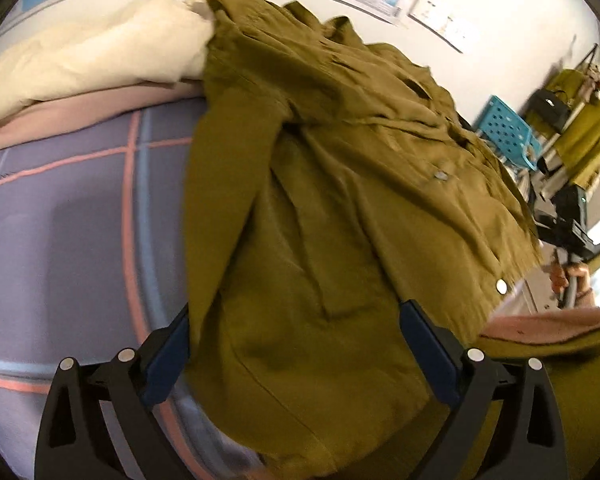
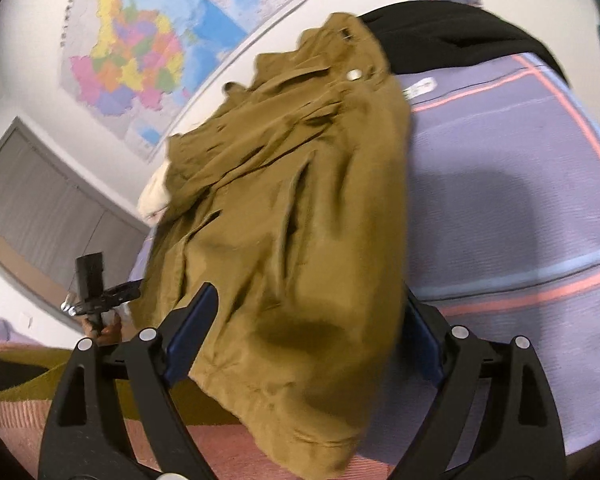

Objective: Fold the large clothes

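Two grippers, left gripper (image 1: 294, 344) and right gripper (image 2: 306, 332), hover with jaws wide apart and empty over the olive jacket (image 1: 340, 184) lying rumpled on the bed (image 1: 60, 220), toward 12 o'clock, folding apparently barely begun.

One olive jacket (image 1: 320, 208) lies on one bed (image 1: 60, 220), with one cream duvet (image 1: 92, 52), one black garment (image 2: 452, 32), one wall map (image 2: 132, 52), one blue chair (image 1: 508, 132), two grippers.
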Demonstrator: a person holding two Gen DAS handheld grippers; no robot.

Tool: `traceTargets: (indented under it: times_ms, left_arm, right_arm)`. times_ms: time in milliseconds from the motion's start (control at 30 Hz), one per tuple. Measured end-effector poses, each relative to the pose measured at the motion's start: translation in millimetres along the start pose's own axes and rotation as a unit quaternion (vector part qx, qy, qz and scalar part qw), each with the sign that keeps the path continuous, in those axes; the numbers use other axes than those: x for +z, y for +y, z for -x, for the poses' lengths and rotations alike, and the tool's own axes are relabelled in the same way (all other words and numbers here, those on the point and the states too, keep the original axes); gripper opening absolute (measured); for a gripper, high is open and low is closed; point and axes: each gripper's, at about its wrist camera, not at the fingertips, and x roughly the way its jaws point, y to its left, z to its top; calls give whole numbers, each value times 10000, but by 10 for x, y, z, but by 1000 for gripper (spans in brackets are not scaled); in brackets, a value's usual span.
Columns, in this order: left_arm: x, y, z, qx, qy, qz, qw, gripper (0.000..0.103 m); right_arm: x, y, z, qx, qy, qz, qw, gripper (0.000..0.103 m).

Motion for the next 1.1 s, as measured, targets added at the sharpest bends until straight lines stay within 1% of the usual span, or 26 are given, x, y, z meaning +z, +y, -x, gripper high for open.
traceTargets:
  times_ms: [33,67,133,167,233,300,333,433,467,500,533,567,600,633,667,700,733,767,800,833,867,933,1000,1067,1100]
  left_arm:
    - [-22,-14,16,-194,35,39,9998,93]
    - [-60,-28,37,-608,71,136,9980,92]
    - [-143,-56,30,-1241,162,304,9917,90]
    - [-173,-80,29,-1223,153,279,9920,89]
    - [-187,-122,31,-1073,158,193,9939,85]
    - [-165,-156,4,-996,168,215,9946,85]
    - [-152,-189,-22,-937,148,199,9953,87]
    - [-79,-283,-95,-704,-32,298,9971,91]
    - [-51,-339,-138,-514,-119,340,9980,91]
    - [-42,-370,-139,-339,-175,309,9988,88]
    - [-2,-396,-134,-167,-205,243,9994,76]
    - [15,-441,-157,95,-211,140,9996,68]
    - [27,-454,-161,375,-192,116,9990,51]
    - [36,-418,-149,446,-165,184,9987,40]
    - [55,-384,-138,462,-138,300,9984,33]
    - [81,-326,-113,541,-114,486,9973,16]
    - [99,-304,-97,500,-114,554,9971,11]
    - [123,-264,-42,418,-196,684,9966,10]
    - [140,-240,11,303,-277,740,9964,6]
    - [158,-223,80,208,-352,766,9962,6]
    - [181,-193,199,25,-500,824,9953,5]
    - [206,-158,384,-257,-717,891,9931,5]
    - [211,-120,592,-340,-962,877,9909,5]
    - [190,-55,697,-439,-1069,868,9895,5]
    - [154,-9,693,-447,-1010,879,9900,5]
  right_arm:
    - [-14,11,-3,96,14,8,10000,86]
    - [-26,28,-13,169,30,28,9998,85]
    - [-47,59,-32,313,57,95,9994,85]
    - [-49,72,-39,371,53,105,9992,85]
    - [-65,85,-44,482,41,128,9987,85]
    - [-72,106,-63,633,42,160,9979,84]
    - [-75,127,-81,612,55,215,9979,84]
    - [-81,200,-146,357,57,371,9987,84]
    - [-95,234,-173,264,51,464,9986,84]
    - [-106,268,-200,172,26,524,9985,84]
    - [-115,262,-218,149,33,529,9985,75]
    - [-121,256,-240,189,69,477,9987,52]
    - [-127,219,-275,329,140,272,9990,40]
    - [-137,174,-302,345,186,81,9992,20]
    - [-145,162,-306,352,170,39,9992,14]
    - [-160,158,-269,490,66,-5,9988,13]
    - [-166,161,-230,644,-22,-72,9979,11]
    - [-165,182,-183,788,-114,-96,9968,9]
    - [-165,228,-125,912,-223,-59,9956,9]
    - [-164,275,-65,1042,-342,-32,9940,8]
    - [-160,371,55,1265,-540,31,9905,8]
    - [-172,537,245,1492,-810,254,9852,6]
    - [-190,656,396,1784,-973,357,9785,5]
    - [-239,728,468,1821,-992,532,9768,5]
    - [-267,705,454,1791,-935,491,9782,5]
